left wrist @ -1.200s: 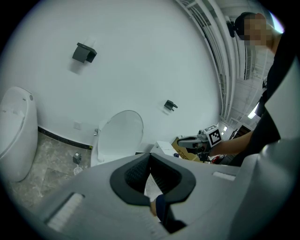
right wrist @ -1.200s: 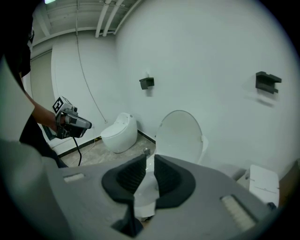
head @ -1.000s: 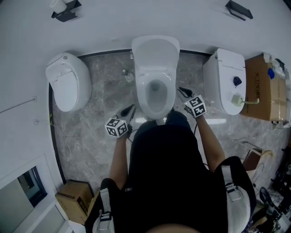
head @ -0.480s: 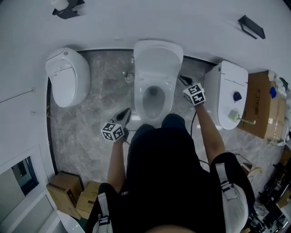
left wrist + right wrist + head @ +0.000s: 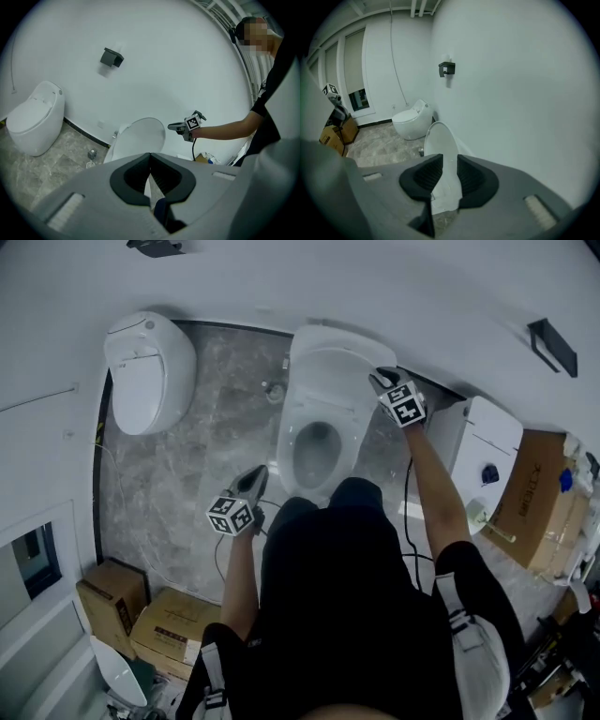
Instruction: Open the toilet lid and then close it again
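The toilet lid (image 5: 341, 364) is stood up against the wall (image 5: 422, 296), its edge framed ungripped by the just-opened jaws of the right hand-held gripper (image 5: 379, 379), while the left hand-held gripper (image 5: 259, 472) is kept shut, empty.

The toilet lid (image 5: 339, 362) and its bowl (image 5: 289, 442) are plain white, as are the wall (image 5: 281, 277), the left-hand toilet (image 5: 150, 367) and the right-hand toilet (image 5: 492, 442), which bears a dark blue spot. The floor (image 5: 220, 418) is grey stone veined with paler streaks. The left gripper (image 5: 253, 479) and the right gripper (image 5: 382, 379) each carry a cube of black-and-white squares. The cardboard boxes (image 5: 108, 601) are brown and the person's top (image 5: 337, 596) is black.
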{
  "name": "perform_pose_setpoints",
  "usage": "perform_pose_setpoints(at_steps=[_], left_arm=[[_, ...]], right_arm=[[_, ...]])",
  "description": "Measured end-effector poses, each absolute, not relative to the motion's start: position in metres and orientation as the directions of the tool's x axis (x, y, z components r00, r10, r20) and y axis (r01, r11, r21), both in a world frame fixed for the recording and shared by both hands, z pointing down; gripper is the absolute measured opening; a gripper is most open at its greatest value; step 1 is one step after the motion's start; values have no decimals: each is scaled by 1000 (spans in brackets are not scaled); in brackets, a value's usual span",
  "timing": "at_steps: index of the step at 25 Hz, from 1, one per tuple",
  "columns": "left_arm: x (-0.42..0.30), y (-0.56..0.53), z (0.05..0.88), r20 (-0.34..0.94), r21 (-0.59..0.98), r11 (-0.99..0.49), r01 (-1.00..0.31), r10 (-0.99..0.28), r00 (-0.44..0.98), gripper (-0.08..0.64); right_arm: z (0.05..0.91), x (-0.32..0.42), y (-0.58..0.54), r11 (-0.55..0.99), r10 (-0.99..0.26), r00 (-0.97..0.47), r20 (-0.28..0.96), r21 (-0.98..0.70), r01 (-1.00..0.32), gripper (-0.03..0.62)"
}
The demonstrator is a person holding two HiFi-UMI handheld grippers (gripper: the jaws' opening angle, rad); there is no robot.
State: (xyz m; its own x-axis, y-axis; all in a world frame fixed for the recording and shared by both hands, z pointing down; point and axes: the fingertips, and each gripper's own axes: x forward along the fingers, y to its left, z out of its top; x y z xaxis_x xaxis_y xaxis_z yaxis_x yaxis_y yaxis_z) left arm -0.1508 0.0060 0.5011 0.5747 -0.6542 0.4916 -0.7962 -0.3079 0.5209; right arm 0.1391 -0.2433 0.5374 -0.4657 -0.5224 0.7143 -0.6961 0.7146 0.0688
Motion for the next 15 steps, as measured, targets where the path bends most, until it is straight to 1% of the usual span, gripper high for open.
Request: perform_pose_setpoints(at_steps=[4,6,9,12,14,15], left_arm=[[-152,15,505,509,523,-253,-814,-673,536,11],[-153,19,507,517,523,-232,-820,-678,522,11],[-155,25,510,524,524,-209,-826,-685,506,11],[-157,29,510,524,526,-200,-827,-690,500,11],[-157,32,511,523,530,-200,-824,-688,503,11],[-157,34,512,522,532,-202,-822,-686,506,11]], right_arm=[[553,140,-267,728,-507,-405,760,127,-674,102],[564,140,-273,738,-481,-383,788,129,-662,103],[575,136,-276,760,-451,-375,810,128,-637,101],[575,132,-277,740,-459,-388,799,103,-664,101],[573,131,-275,728,-466,-395,792,89,-680,84],[572,131,-273,728,-466,-396,791,89,-680,60]])
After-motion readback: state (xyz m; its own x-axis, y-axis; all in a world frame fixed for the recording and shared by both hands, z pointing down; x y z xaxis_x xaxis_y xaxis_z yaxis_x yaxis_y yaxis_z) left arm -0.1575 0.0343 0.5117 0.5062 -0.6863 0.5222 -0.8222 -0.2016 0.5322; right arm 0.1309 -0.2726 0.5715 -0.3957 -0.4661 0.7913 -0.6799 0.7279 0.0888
